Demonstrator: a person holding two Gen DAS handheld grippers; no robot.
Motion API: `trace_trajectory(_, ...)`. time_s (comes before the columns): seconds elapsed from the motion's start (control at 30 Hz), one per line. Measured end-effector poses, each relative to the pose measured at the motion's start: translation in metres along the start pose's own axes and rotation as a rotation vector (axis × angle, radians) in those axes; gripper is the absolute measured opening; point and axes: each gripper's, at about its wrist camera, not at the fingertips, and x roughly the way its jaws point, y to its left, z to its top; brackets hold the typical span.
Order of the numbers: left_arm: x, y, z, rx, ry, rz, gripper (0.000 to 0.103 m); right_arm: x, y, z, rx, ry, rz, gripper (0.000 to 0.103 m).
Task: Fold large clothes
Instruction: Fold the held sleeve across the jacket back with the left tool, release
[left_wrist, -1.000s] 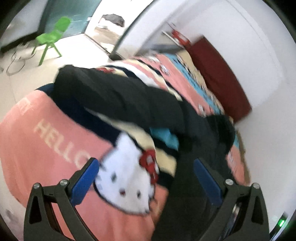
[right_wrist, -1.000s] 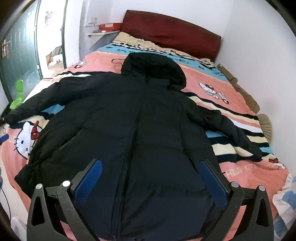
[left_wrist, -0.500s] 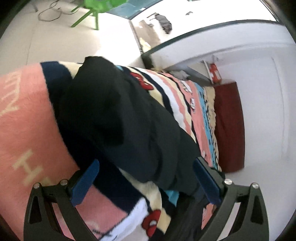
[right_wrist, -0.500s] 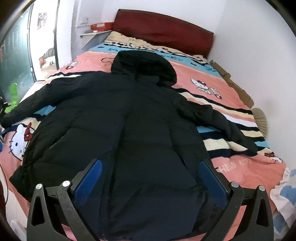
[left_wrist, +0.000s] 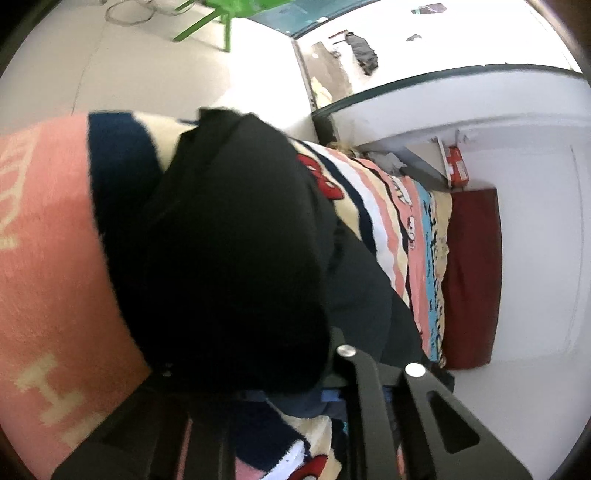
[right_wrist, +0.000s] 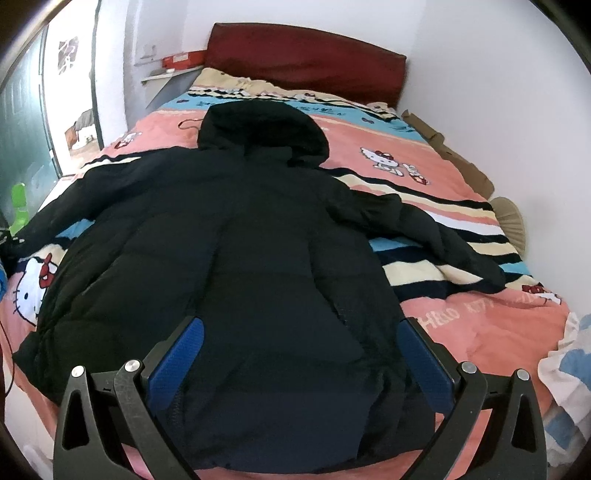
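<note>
A black hooded puffer jacket (right_wrist: 258, 240) lies spread flat on the bed, hood (right_wrist: 262, 129) toward the headboard and both sleeves stretched out. My left gripper (left_wrist: 291, 395) is shut on the end of the jacket's left sleeve (left_wrist: 236, 240), near the bed's edge. The black cloth bulges up between the jaws and hides the pads. My right gripper (right_wrist: 301, 354) hovers open over the jacket's lower hem, with its blue pads (right_wrist: 177, 354) wide apart and nothing between them. The other sleeve (right_wrist: 443, 236) lies loose to the right.
A pink striped cartoon-cat bedspread (right_wrist: 406, 147) covers the bed, with a dark red headboard (right_wrist: 306, 62) at the far end. A white wall runs along the right. A green chair (left_wrist: 218, 14) stands on the floor past the left edge. White-blue cloth (right_wrist: 569, 354) lies near right.
My left gripper rolled, dropped onto the left sleeve and went from wide open to shut on it. The right gripper drifted a little over the hem and stayed open.
</note>
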Motion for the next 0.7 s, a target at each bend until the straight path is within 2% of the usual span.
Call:
trace_trajectory(0.2, -0.019, -0.039, -0.004, 0.148, -0.029, -0.006, 0.010, 0.001, -0.009, 0.001, 0.015, -0.008, 0.017, 0.102)
trace_trajectory(0.43, -0.052, -0.103, -0.017, 0.297, -0.056, -0.070, 0.010, 0.007, -0.026, 0.007, 0.048, -0.035, 0.049, 0.102)
trace_trajectory(0.7, -0.093, -0.187, -0.057, 0.463, -0.096, -0.108, 0.010, 0.021, -0.059, 0.012, 0.103, -0.061, 0.083, 0.102)
